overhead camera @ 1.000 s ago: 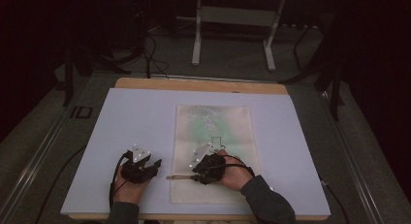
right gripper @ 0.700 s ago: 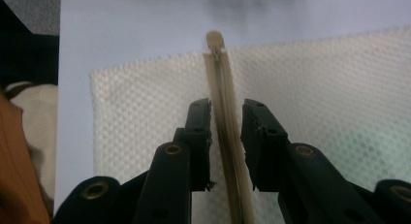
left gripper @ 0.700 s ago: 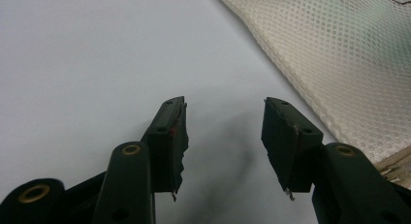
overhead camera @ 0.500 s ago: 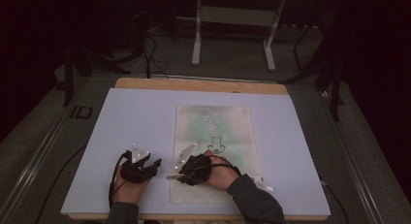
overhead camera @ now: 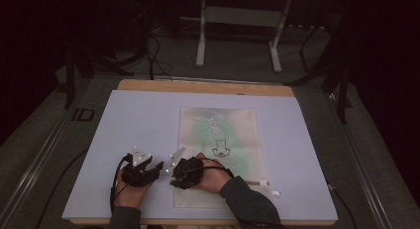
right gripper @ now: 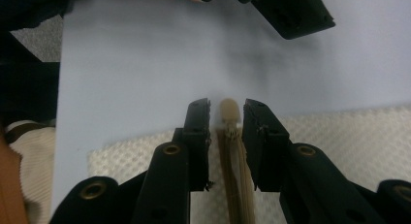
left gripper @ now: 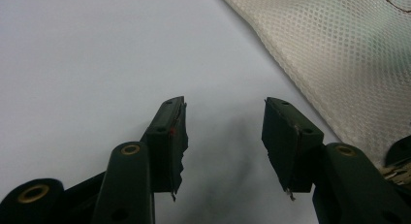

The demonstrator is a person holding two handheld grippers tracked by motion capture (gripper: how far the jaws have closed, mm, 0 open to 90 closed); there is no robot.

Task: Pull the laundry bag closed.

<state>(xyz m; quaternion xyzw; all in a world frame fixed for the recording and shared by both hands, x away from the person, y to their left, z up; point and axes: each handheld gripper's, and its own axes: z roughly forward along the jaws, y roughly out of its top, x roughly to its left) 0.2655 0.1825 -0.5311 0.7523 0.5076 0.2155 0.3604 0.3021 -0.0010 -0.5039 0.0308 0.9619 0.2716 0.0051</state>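
Jaws of the left gripper point(left gripper: 224, 136) stand well apart with nothing between them, poised over bare pale lavender tabletop point(left gripper: 87, 54). At the right edge of the left gripper view lies the cream-white mesh fabric bag point(left gripper: 334, 54), near the right jaw but apart from it.

Right gripper point(right gripper: 226, 136): jaws drawn narrow around a thin tan zipper pull with a rounded beige tip point(right gripper: 229, 112). Tip pokes out just past the jaw ends, over the bag's left edge. Whether the pads actually press on it cannot be told; a sliver of gap shows on each side. Mesh bag point(right gripper: 339, 136) spreads beneath and to both sides of the jaws. Other gripper's black jaw shows at the top of this view.

High view: bag point(overhead camera: 220, 140) lies flat near the middle of the table point(overhead camera: 148, 120), long side running away from the person, with a green patch and a dark printed mark visible on or through it. Both hands sit at the near edge. Left gripper point(overhead camera: 141, 169) rests on bare table just left of the bag. Right gripper point(overhead camera: 185, 172) sits at the bag's near left edge, pointing left toward the other gripper, the two close together.
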